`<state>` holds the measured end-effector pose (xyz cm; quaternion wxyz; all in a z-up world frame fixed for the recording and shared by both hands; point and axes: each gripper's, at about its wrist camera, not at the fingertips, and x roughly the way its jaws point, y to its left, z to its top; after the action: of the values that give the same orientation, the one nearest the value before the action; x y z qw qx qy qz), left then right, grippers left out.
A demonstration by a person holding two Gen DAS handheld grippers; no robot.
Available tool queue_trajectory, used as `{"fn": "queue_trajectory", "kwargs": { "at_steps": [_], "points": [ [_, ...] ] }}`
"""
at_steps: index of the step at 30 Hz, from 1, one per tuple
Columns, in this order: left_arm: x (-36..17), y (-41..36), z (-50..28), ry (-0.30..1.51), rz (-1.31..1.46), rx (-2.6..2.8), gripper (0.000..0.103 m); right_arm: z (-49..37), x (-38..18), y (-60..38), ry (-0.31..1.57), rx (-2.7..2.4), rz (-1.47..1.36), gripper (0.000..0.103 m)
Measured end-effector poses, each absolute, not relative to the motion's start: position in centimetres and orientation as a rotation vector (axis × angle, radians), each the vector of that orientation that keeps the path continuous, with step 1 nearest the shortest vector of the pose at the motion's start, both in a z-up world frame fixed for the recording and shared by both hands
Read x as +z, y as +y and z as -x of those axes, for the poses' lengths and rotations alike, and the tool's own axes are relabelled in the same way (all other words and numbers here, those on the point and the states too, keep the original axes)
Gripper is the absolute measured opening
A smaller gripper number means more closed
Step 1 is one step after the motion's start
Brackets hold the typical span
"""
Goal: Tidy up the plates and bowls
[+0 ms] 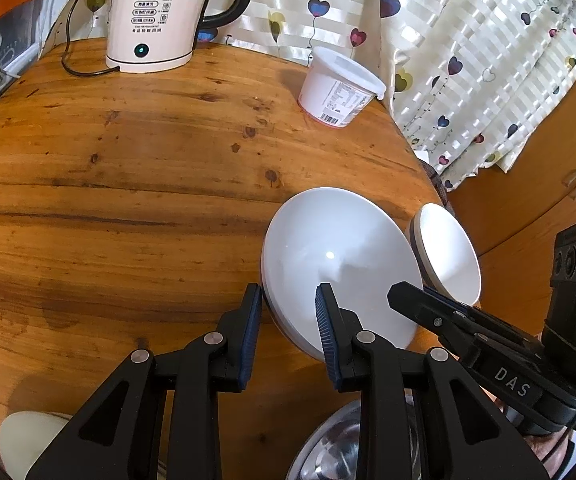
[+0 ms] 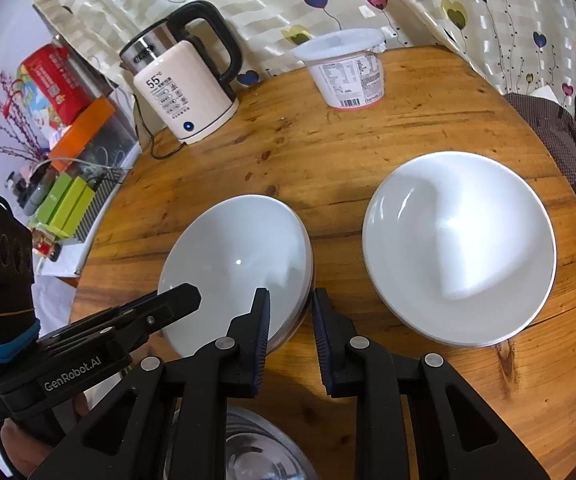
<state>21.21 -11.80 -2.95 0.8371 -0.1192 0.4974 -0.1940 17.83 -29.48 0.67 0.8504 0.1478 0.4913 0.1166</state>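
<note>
Both grippers grasp opposite rim edges of the white plate (image 2: 232,256) tilted above the wooden table (image 2: 368,148), left gripper (image 1: 288,320) and right gripper (image 2: 290,320), beside another white plate (image 2: 460,248).

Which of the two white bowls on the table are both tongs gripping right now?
The left white bowl, nearer the kettle. The left tongs and right tongs each straddle its rim; the right white bowl sits untouched.

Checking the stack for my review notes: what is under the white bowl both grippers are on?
Under the white bowl, a second white rim edge shows, so it sits nested on another dish on the wooden table. How many more lie below is covered.
</note>
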Motion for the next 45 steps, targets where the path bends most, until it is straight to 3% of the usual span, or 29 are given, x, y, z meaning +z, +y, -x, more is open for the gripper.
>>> {"fn": "queue_trajectory", "kwargs": {
  "at_steps": [27, 45],
  "points": [
    [1.8, -10.4, -15.0, 0.964, 0.221, -0.44, 0.029, -12.2, 6.0, -28.4, 0.948, 0.253, -0.276, 0.021],
    [1.4, -10.5, -9.6, 0.997, 0.188, -0.463, 0.029, -6.5, 6.3, -28.3, 0.955, 0.244, -0.276, 0.021]
  ]
}}
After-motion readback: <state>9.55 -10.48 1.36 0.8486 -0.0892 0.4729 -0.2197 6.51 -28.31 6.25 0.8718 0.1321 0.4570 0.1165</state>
